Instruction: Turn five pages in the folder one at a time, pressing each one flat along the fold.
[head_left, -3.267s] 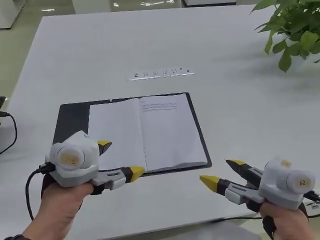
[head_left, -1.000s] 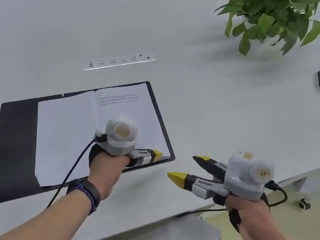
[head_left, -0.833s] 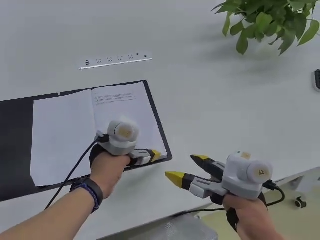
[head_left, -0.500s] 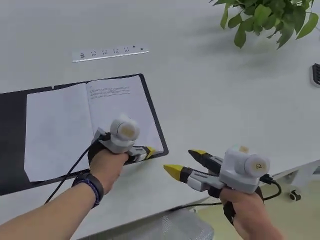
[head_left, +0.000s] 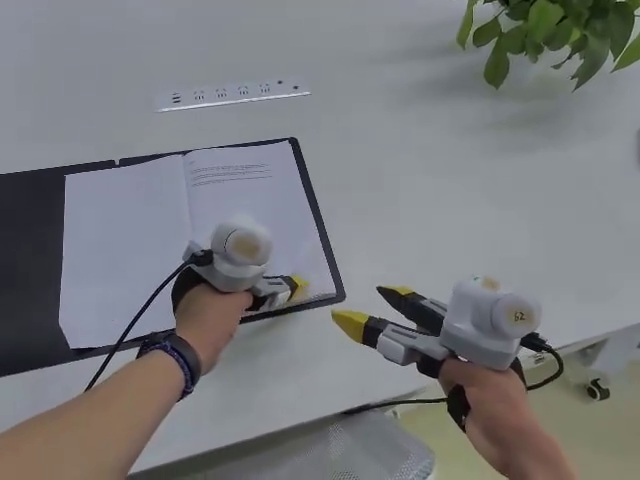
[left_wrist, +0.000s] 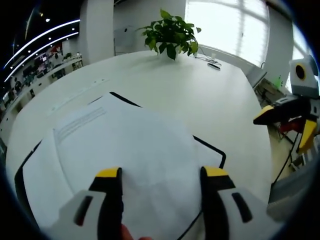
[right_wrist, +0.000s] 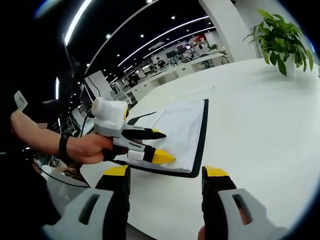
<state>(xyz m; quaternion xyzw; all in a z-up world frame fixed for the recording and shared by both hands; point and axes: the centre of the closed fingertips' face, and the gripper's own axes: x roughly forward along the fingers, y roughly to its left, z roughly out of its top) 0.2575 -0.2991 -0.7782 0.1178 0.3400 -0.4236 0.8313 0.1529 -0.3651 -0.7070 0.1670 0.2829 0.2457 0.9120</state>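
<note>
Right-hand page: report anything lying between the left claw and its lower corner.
Nothing visible does. The left claw, open, is over the right-hand page near its lower outer corner, with bare paper between its jaws. The right claw hangs open off the folder, over the table.

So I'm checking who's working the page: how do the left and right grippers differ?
The left gripper is over the folder's right page, near its lower outer corner; the right gripper is off the folder, over bare table. The left points toward the page's edge, the right toward the folder. Both have open fingers.
</note>
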